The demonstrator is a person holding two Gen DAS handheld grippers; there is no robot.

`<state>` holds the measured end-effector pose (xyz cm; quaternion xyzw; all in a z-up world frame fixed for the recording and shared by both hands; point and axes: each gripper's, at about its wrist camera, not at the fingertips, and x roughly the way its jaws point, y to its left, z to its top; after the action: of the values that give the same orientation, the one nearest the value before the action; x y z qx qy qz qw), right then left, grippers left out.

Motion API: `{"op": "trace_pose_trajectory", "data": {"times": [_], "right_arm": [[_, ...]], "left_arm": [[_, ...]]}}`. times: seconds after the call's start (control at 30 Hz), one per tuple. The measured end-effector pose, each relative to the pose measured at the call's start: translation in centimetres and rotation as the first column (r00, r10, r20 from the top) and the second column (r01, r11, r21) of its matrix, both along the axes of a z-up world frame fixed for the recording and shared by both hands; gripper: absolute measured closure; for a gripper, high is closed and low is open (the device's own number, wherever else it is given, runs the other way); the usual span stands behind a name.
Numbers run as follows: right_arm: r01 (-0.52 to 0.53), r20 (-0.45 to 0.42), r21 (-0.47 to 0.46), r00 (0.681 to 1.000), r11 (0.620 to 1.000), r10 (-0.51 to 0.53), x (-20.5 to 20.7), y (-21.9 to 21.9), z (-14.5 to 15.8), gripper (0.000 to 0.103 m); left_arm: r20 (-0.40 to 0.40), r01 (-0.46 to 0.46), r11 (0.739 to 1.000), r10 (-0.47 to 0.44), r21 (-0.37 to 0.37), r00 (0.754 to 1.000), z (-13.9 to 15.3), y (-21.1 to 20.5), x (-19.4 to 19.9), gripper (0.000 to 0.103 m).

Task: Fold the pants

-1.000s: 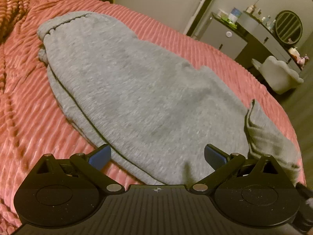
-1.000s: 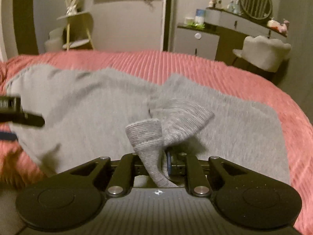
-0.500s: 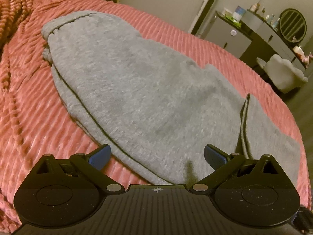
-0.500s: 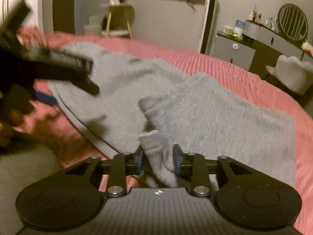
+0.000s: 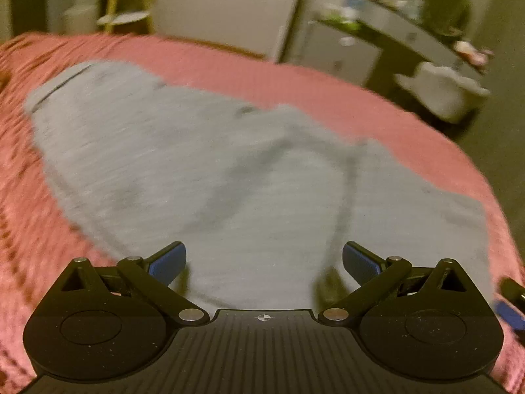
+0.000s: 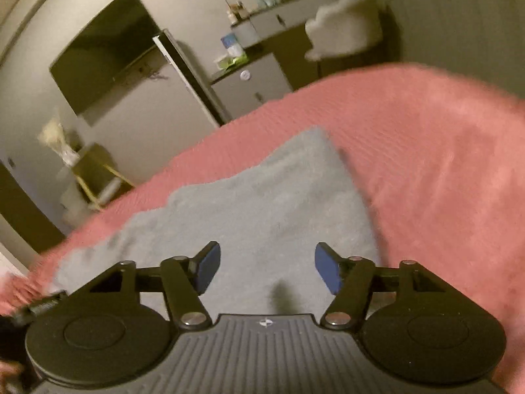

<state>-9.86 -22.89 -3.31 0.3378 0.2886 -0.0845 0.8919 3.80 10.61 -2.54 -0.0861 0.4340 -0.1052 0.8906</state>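
Note:
Grey pants lie flat on a pink ribbed bedspread, waistband at the far left, leg end folded over near the right. My left gripper is open and empty just above the near edge of the pants. My right gripper is open and empty over the folded grey cloth; this view is tilted and blurred. A tip of the right gripper shows at the right edge of the left wrist view.
A dresser with a round mirror and a pale chair stand beyond the bed's right side. A small side table stands at the back left. A wall screen hangs on the far wall.
My right gripper has opened and let go of the grey leg end, which now lies folded on the pants. Both views have swung and are blurred. My left gripper stays open.

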Motion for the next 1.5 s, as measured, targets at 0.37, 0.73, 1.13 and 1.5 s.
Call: {"op": "trace_pose_trajectory", "data": {"times": [0.37,0.73,1.13,1.5], "right_arm": [[0.054,-0.170,0.028,0.984,0.998,-0.048,-1.5,0.2,-0.9,0.079],[0.077,-0.166,0.328,0.986,0.941,-0.023,-0.8,1.8,-3.7,0.078],[0.225,-0.188,0.242,0.965,0.944,-0.182,-1.6,1.3,-4.8,0.097],[0.150,-0.288,0.012,0.947,0.989,-0.140,-4.3,2.6,-4.1,0.100]], "left_arm": [[-0.043,0.066,0.998,-0.067,-0.024,0.997,-2.7,-1.3,0.2,0.015],[-0.022,0.089,0.995,-0.088,0.035,0.996,-2.3,-2.2,-0.6,0.012],[-0.047,0.100,0.994,-0.098,0.037,0.994,-2.8,-2.5,-0.1,0.012],[-0.018,0.107,0.994,-0.107,-0.013,0.994,-2.1,-1.9,-0.8,0.008]]}}
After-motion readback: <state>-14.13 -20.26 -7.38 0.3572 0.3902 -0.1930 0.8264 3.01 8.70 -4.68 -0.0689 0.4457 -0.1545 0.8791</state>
